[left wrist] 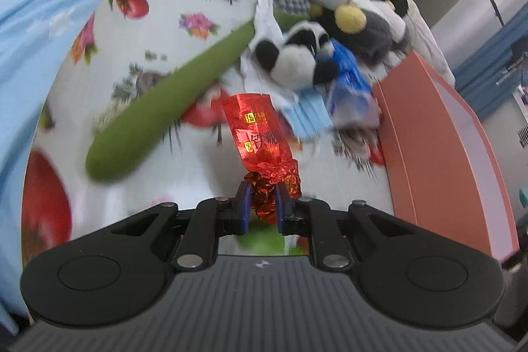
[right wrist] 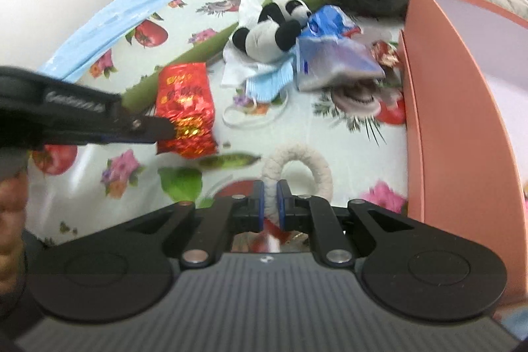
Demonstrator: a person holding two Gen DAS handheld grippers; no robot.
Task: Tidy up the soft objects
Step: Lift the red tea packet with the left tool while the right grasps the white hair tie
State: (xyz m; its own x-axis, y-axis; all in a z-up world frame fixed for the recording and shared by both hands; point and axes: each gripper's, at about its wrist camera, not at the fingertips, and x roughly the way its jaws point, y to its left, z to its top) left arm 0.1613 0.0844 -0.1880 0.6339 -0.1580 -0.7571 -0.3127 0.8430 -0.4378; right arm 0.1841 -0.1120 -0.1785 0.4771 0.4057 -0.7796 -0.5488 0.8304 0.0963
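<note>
Red foil packet (left wrist: 255,134), crumpled end pinched, long axis pointing away from left gripper (left wrist: 260,200)

The red foil packet (left wrist: 255,127) bears gold Chinese characters, too blurred to read; nothing else is legible.

The near part of the fruit-printed bedsheet (right wrist: 346,150) is left open — farther back, passage is blocked by a black-and-white plush panda (right wrist: 270,32), and the right edge is walled by an orange box (right wrist: 462,108).

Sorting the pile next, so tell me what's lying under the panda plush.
The panda plush lies on crumpled white fabric. A blue pleated face mask pokes out just below it. A blue packet presses against its side. Anything directly beneath its body is covered.
</note>
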